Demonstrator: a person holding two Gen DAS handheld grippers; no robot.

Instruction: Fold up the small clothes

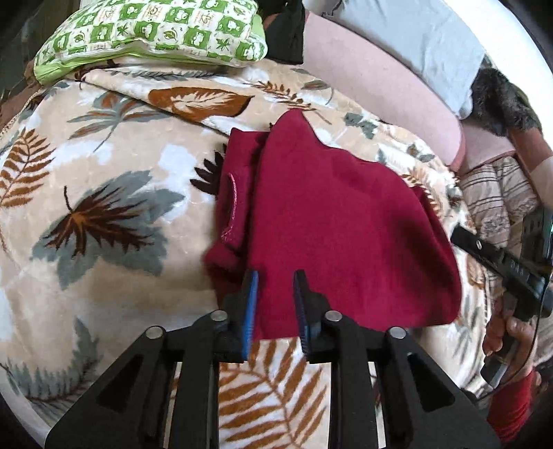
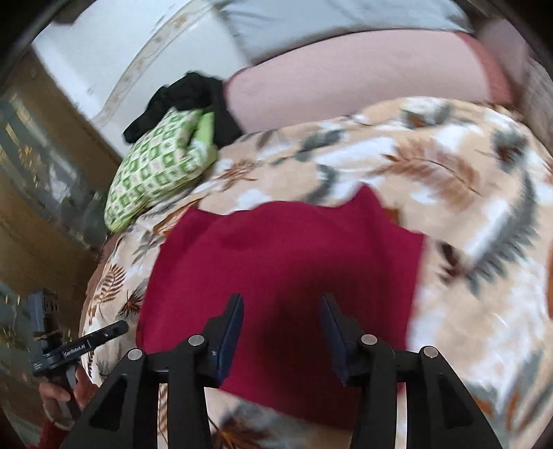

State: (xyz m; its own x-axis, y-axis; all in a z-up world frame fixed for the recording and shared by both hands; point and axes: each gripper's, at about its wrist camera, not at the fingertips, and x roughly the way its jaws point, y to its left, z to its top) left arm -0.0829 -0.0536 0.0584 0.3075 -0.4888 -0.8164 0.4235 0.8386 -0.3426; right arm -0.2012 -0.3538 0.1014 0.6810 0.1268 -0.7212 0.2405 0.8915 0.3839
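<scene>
A small dark red garment (image 1: 328, 224) lies partly folded on a leaf-patterned blanket (image 1: 103, 207), with a pink stitched seam showing on its left side. My left gripper (image 1: 276, 293) is open over the garment's near edge, holding nothing. In the right wrist view the same red garment (image 2: 283, 269) lies spread below my right gripper (image 2: 281, 328), which is open wide above its near edge and empty. The right gripper shows at the right edge of the left wrist view (image 1: 497, 266). The left gripper shows at the lower left of the right wrist view (image 2: 79, 345).
A green and white checked pillow (image 1: 155, 31) lies at the far end of the bed, also in the right wrist view (image 2: 155, 172). A black cloth (image 2: 186, 100) lies beside it. A pink cushion (image 1: 380, 86) and a grey pillow (image 1: 414, 41) lie along the far side.
</scene>
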